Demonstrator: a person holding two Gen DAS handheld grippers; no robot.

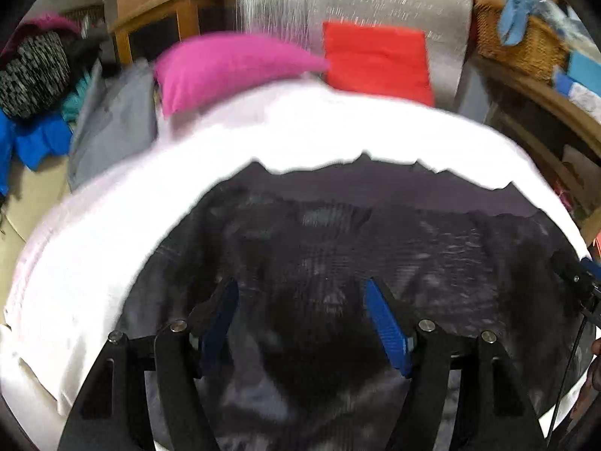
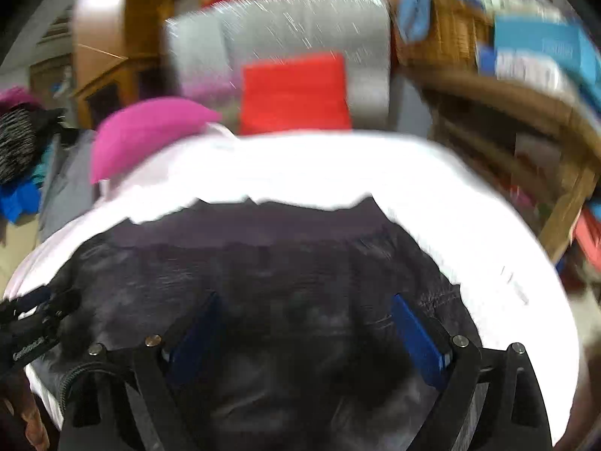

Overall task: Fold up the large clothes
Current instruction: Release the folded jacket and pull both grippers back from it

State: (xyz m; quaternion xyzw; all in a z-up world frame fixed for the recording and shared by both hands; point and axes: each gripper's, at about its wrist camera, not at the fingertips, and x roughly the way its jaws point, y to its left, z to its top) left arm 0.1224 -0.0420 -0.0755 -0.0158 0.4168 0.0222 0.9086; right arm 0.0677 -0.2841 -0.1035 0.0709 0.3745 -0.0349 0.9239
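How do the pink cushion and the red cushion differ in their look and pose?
The pink cushion is magenta and lies slanted, tapering to a point; the red cushion is bright red, squarer, and stands propped against the grey chair back. The pink one sits left of the red one. Both rest behind the white bedding.

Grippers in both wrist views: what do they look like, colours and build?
Both alike: the left gripper and right gripper have matte black linkage arms with silver pivot pins and flat blue ribbed pads on the jaws. A thin black cable runs by the other gripper at the left view's right edge.
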